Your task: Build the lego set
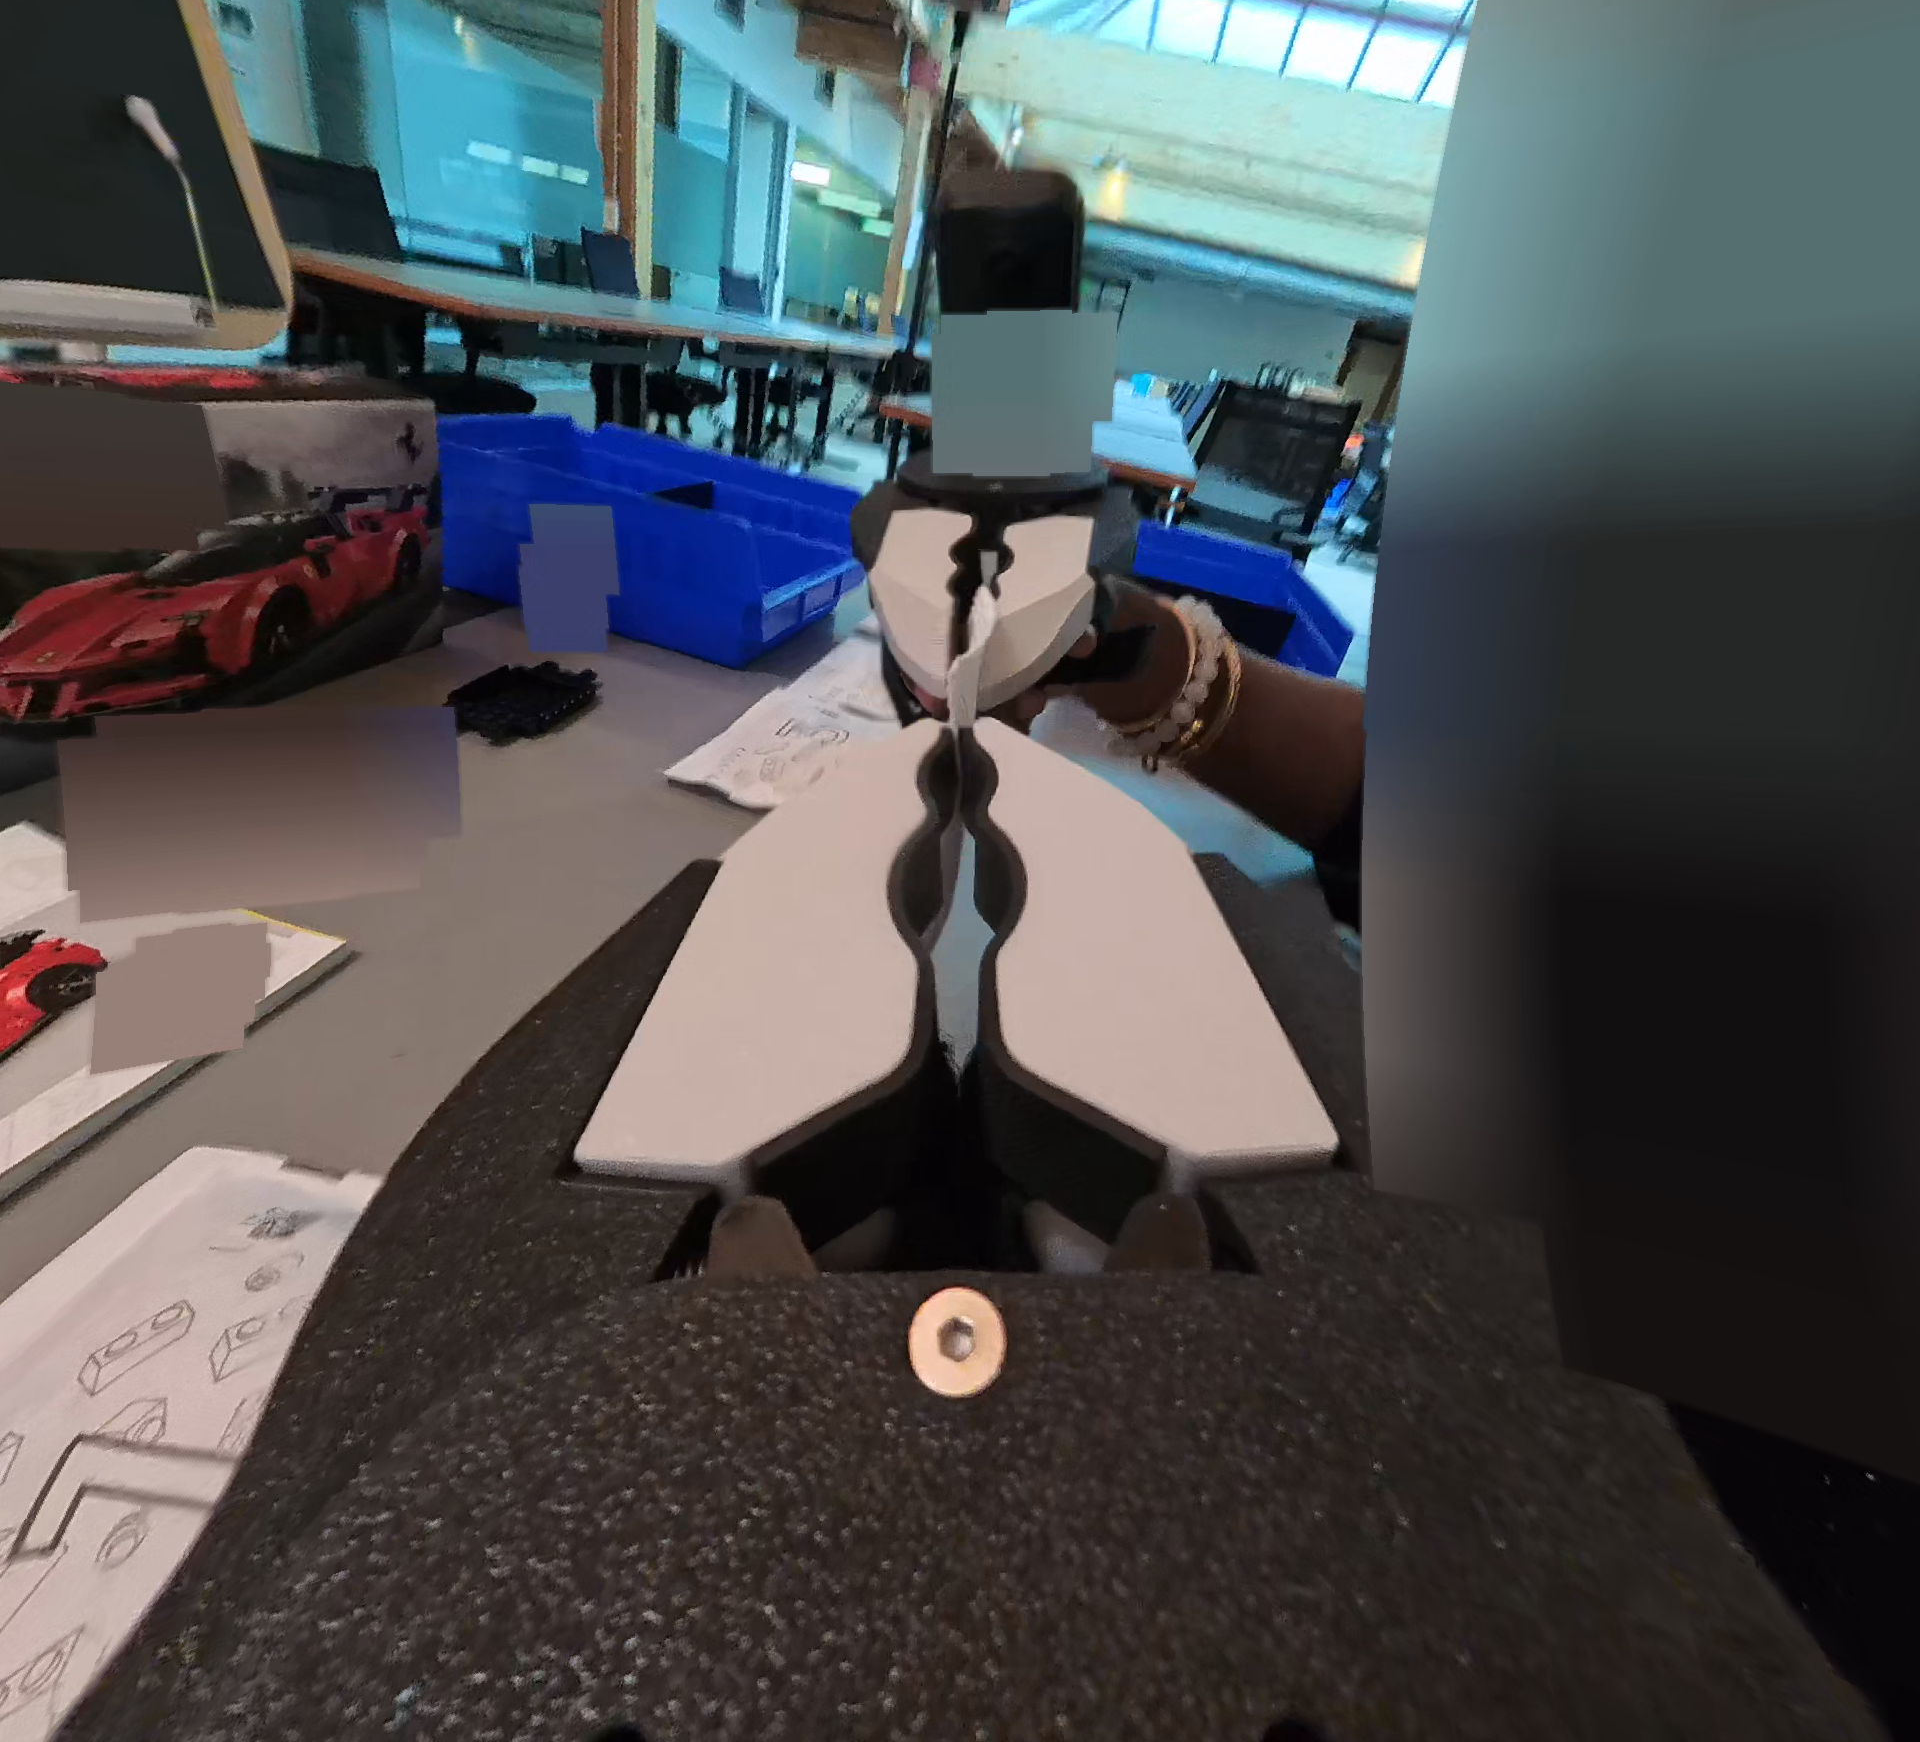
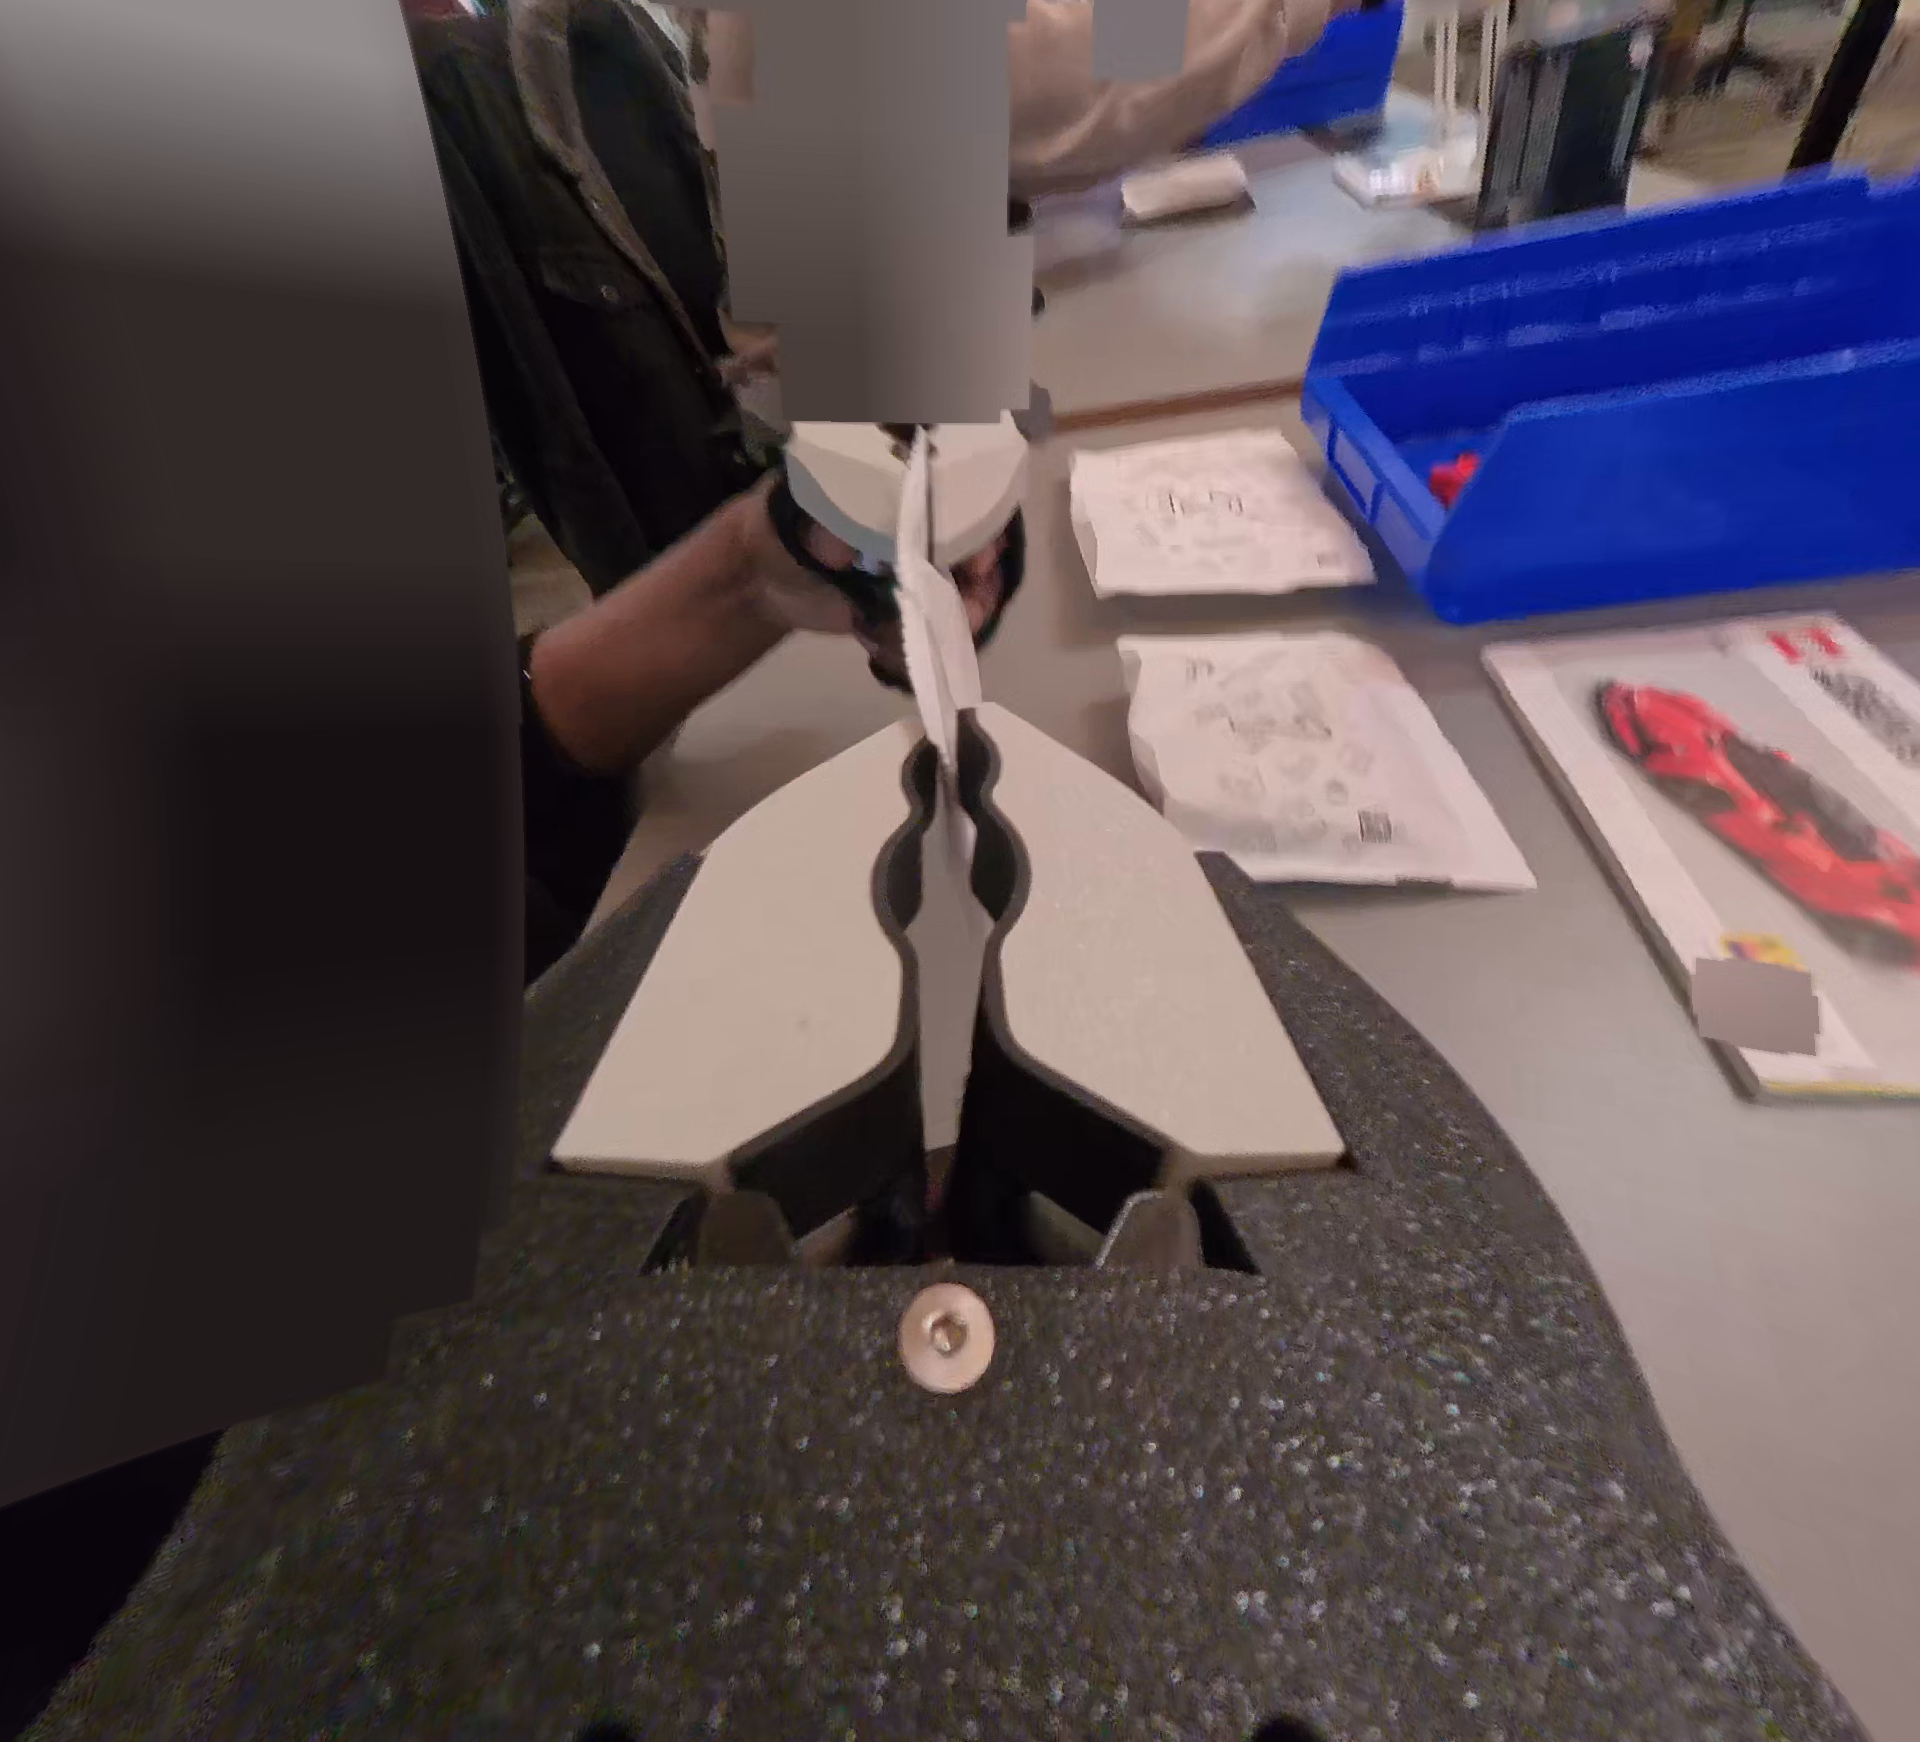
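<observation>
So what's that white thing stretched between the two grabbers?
A white paper strip, edge-on. The left gripper and right gripper each pinch one end. Both wrist views show it.

A white paper strip (image 2: 940, 643) spans pale grey fingers (image 2: 1091, 913); blue plastic bins (image 2: 1621, 404) and a booklet picturing a red car (image 2: 1704, 819) lie on the grey table (image 2: 1558, 1121).

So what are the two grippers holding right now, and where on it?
Both are shut on one white paper bag, stretched between them. The left gripper pinches one edge at its fingertips; the right gripper pinches the opposite edge.
</observation>
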`<act>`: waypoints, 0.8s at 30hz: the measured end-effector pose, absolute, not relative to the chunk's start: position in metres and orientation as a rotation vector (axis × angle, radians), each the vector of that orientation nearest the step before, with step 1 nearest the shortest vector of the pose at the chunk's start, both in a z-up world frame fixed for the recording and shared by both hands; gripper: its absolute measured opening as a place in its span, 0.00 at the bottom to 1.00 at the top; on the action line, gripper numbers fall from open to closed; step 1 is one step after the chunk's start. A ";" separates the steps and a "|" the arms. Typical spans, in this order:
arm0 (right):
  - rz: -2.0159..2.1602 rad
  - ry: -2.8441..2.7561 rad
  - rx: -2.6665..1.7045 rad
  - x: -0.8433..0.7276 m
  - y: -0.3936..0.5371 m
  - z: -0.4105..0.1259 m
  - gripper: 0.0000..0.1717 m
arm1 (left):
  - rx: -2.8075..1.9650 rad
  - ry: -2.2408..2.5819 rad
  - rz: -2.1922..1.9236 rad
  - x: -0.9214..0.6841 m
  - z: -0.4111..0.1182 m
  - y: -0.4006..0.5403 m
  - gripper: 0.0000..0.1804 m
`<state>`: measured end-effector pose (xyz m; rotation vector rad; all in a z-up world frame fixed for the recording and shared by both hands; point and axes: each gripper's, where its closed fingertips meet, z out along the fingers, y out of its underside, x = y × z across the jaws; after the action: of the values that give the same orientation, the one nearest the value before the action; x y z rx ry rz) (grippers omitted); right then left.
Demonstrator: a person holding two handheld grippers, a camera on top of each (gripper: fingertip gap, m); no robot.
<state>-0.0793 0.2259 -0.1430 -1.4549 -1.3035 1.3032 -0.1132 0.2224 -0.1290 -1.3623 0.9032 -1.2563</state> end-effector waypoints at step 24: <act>0.799 -1.215 -1.500 -0.079 0.252 -0.109 0.18 | -1.502 0.829 -1.141 -0.092 -0.133 0.232 0.00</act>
<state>-0.0790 0.2524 -0.1091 -1.5000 -1.2151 0.7992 -0.0922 0.2321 -0.1326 -1.5021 0.8292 -1.1411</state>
